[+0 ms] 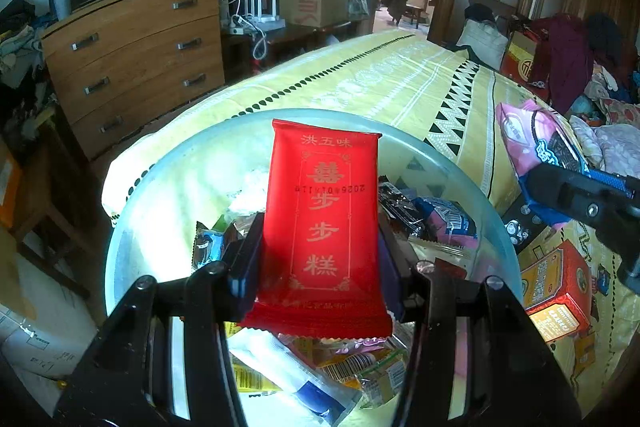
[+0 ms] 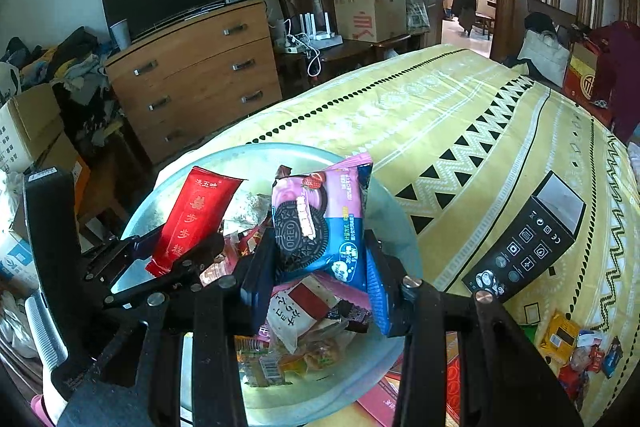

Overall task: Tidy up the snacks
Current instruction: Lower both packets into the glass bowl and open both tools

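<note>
Left wrist: my left gripper (image 1: 320, 267) clamps one red packet (image 1: 322, 227) over the glass bowl (image 1: 132, 227); orange box (image 1: 556, 295) at three o'clock; right wrist: my right gripper (image 2: 320, 283) pinches one Oreo packet (image 2: 320, 223) above that bowl; only here, black box (image 2: 528, 239) at three o'clock.

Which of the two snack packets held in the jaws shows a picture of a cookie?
The pink and blue Oreo packet in the right gripper. The red packet in the left gripper bears only gold characters.
</note>
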Demonstrator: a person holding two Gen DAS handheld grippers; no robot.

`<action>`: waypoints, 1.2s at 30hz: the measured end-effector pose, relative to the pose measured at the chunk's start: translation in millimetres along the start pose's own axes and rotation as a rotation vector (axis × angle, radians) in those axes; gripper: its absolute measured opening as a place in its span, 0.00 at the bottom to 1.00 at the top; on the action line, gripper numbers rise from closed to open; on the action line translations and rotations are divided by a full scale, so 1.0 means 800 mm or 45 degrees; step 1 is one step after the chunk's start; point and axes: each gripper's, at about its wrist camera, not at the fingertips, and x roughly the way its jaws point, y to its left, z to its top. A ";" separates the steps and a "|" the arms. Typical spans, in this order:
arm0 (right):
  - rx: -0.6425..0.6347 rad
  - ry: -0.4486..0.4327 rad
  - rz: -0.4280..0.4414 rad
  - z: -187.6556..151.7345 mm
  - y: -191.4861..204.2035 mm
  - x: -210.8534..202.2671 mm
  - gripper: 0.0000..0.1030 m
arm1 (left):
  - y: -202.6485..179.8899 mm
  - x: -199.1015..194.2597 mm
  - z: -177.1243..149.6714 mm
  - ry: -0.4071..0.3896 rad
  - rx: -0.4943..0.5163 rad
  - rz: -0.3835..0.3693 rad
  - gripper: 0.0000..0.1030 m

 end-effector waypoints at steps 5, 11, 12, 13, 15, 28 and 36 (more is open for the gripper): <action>-0.001 0.003 0.003 0.000 0.001 0.001 0.43 | 0.001 0.000 0.000 0.002 0.000 -0.001 0.49; -0.001 0.003 0.003 0.000 0.002 0.002 0.43 | 0.002 0.002 -0.001 0.005 -0.003 0.000 0.49; -0.001 0.003 0.004 0.000 0.002 0.003 0.43 | 0.002 0.002 -0.001 0.005 -0.002 -0.001 0.49; 0.000 0.003 0.004 0.000 0.002 0.002 0.43 | 0.002 0.002 -0.001 0.006 -0.001 -0.002 0.49; -0.002 0.002 0.004 0.000 0.002 0.003 0.43 | 0.001 0.004 -0.002 0.009 0.000 -0.001 0.49; 0.008 0.002 0.010 -0.001 0.006 0.007 0.47 | 0.007 0.013 -0.006 0.024 -0.020 0.023 0.67; -0.005 -0.025 -0.022 -0.003 0.006 0.001 0.60 | 0.009 0.008 -0.006 0.011 -0.043 0.028 0.90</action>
